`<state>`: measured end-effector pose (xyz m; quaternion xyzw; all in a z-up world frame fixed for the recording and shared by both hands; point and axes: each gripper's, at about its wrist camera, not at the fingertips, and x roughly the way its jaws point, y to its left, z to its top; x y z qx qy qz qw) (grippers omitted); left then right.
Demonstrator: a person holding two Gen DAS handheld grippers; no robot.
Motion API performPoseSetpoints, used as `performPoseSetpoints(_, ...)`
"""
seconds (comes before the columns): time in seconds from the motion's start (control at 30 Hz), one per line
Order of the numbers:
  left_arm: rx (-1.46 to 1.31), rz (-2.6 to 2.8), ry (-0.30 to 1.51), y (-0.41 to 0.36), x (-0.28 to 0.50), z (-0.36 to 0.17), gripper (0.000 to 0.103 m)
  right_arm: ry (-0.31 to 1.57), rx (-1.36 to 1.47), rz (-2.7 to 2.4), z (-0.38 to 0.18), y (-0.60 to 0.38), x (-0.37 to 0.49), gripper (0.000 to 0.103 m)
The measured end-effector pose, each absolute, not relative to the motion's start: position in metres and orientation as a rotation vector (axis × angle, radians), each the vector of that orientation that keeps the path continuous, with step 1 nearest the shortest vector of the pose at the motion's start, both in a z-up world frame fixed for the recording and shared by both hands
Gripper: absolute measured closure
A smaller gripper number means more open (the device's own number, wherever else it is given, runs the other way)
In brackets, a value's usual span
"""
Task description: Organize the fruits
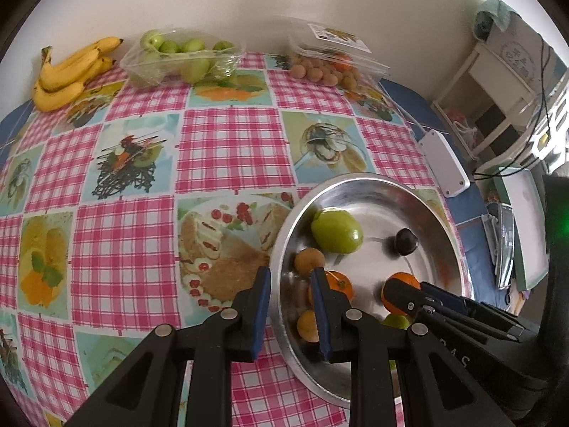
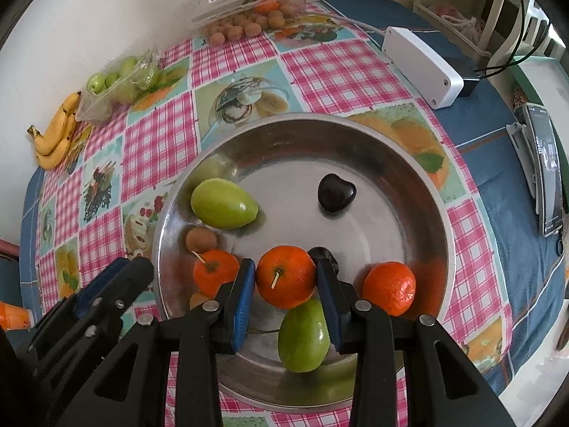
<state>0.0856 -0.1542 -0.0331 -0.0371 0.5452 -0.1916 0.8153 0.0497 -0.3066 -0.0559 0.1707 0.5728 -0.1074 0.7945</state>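
Observation:
A steel bowl [image 2: 355, 131] sits on the checked tablecloth. My right gripper [image 2: 286, 265] is shut on an orange mandarin [image 2: 284, 284], held just above the bowl's floor. In the left wrist view that gripper [image 1: 416, 290] comes in from the right. My left gripper [image 1: 291, 277] straddles the bowl's near rim [image 1: 281, 323], one pad outside and one inside, shut on it. Lying in the bowl are two green fruits [image 2: 224, 203] [image 2: 304, 338], two more mandarins [image 2: 215, 270] [image 2: 389, 288], a dark plum [image 2: 336, 192] and a brown round fruit [image 2: 201, 238].
Against the far wall lie bananas [image 1: 71, 71], an open tray of green fruits [image 1: 181, 57] and a clamshell of small brown fruits [image 1: 327, 64]. A white box [image 2: 423, 67] and a phone [image 2: 547, 167] lie right of the bowl, near the table's edge.

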Motion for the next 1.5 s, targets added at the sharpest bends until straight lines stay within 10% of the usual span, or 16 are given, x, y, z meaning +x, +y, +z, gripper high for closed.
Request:
performPoseSetpoints(0.23,-0.085,-0.322,1.175,-0.137,0.091,-0.035,0.073,1.249,0.364,-0.229,-0.060,-0.307,0.050,0.065)
performPoseSetpoints(0.7,-0.069,-0.074,1.189,-0.093,0.104,-0.047,0.000,1.244,0.355,-0.231,-0.060,-0.306,0.052,0.056)
performPoseSetpoints(0.93,-0.047,-0.031,1.198,-0.083,0.107,-0.052,0.000,1.225,0.350,-0.232,-0.059,-0.306,0.054,0.027)
performPoseSetpoints(1.5,-0.059,-0.011,1.213,-0.070,0.112,-0.058,0.000,1.188,0.339,-0.206,-0.059,-0.301,0.059,0.000)
